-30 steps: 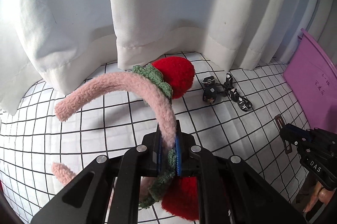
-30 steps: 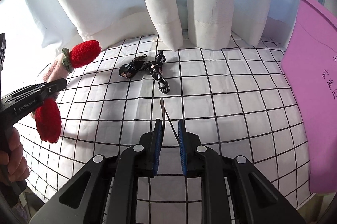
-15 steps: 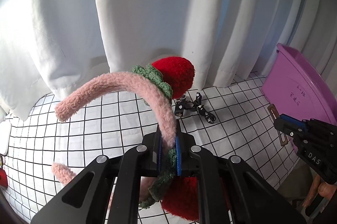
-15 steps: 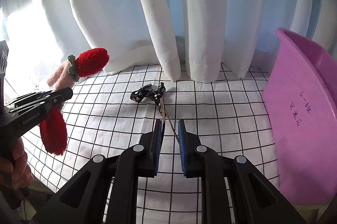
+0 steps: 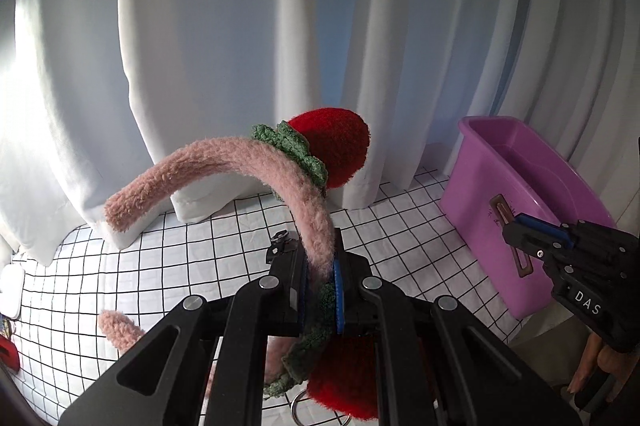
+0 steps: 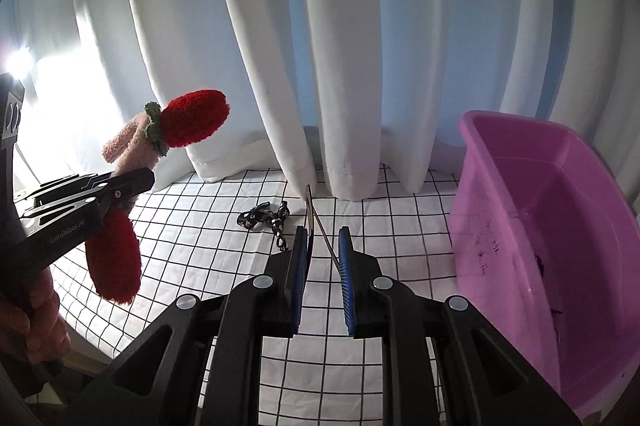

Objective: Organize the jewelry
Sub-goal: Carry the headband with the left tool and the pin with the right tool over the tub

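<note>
**Onlooker A:** White curtains (image 6: pixel 340 45) hang behind a grid-print cloth (image 6: pixel 400 226), and both tools are raised above it. On the left, what's being carried?

**Onlooker B:** The left gripper (image 5: pixel 318 278) is clamped tight on a fuzzy pink headband (image 5: pixel 248 161) with knitted strawberries, well clear of the cloth. From the other camera it hangs out at the left side, nowhere near the bin yet.

**A:** And in the middle?

**B:** A small tangle of black clips (image 6: pixel 266 220) lies on the cloth near the curtain hem, nothing touching it. That looks like work left over.

**A:** The right tool?

**B:** The right gripper (image 6: pixel 323 254) has a thin brown hair clip (image 5: pixel 510 234) between its pads. The jaws stand only narrowly apart, and the clip slants across the gap, so I'd call it pinched, loosely.

**A:** Then the bin.

**B:** The purple bin (image 6: pixel 472 185) sits at the right edge of the cloth. A few small dark bits show inside; I can't say what they are. My reading: two pieces are mid-carry, neither dropped in, and the black clips wait after them. At the far left edge something white and something red peek in, too cut off to name.
</note>
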A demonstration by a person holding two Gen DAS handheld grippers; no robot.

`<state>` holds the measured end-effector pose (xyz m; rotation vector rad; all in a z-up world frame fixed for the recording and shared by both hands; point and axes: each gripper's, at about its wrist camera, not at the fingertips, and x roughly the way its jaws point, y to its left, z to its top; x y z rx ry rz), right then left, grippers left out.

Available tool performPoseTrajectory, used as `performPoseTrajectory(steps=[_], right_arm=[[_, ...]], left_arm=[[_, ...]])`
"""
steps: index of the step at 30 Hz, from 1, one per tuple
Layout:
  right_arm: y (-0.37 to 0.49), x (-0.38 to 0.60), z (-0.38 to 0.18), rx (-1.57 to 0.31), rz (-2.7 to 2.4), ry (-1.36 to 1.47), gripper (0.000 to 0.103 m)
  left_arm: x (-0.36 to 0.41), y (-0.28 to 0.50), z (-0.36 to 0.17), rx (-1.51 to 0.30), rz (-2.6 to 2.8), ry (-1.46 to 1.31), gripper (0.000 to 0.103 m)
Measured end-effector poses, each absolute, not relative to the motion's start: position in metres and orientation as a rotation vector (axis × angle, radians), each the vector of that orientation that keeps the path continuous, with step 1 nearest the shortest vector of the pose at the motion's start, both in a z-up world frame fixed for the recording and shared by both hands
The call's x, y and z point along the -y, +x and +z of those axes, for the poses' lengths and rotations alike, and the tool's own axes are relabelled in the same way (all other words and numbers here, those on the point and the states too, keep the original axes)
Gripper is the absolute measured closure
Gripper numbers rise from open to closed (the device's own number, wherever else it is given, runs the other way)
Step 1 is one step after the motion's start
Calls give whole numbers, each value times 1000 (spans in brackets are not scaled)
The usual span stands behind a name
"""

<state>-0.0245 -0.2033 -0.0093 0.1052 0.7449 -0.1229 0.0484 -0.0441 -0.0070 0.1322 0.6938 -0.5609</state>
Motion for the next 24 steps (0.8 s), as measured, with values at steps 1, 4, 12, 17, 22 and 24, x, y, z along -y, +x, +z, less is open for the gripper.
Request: performPoseTrajectory(steps=[1,4,12,17,22,24], right_arm=[[-29,209,-5,-733,-131,105,88],[-43,226,9,-702,-159,110,88],[-84,282,31,-650,-269,129,88],[-111,319,38,-630,-343,156,88],[-131,352,39,-617,-401,186,88],[-137,365,37,-617,-420,199,88]], left_arm=[[50,46,-2,-686,-571,135,93],[69,37,10,-660,-601,147,93],[136,12,28,-607,-712,180,93],[180,-4,34,-584,-780,201,93],[224,-16,35,-581,-836,230,93],[243,-20,34,-581,-856,244,93]])
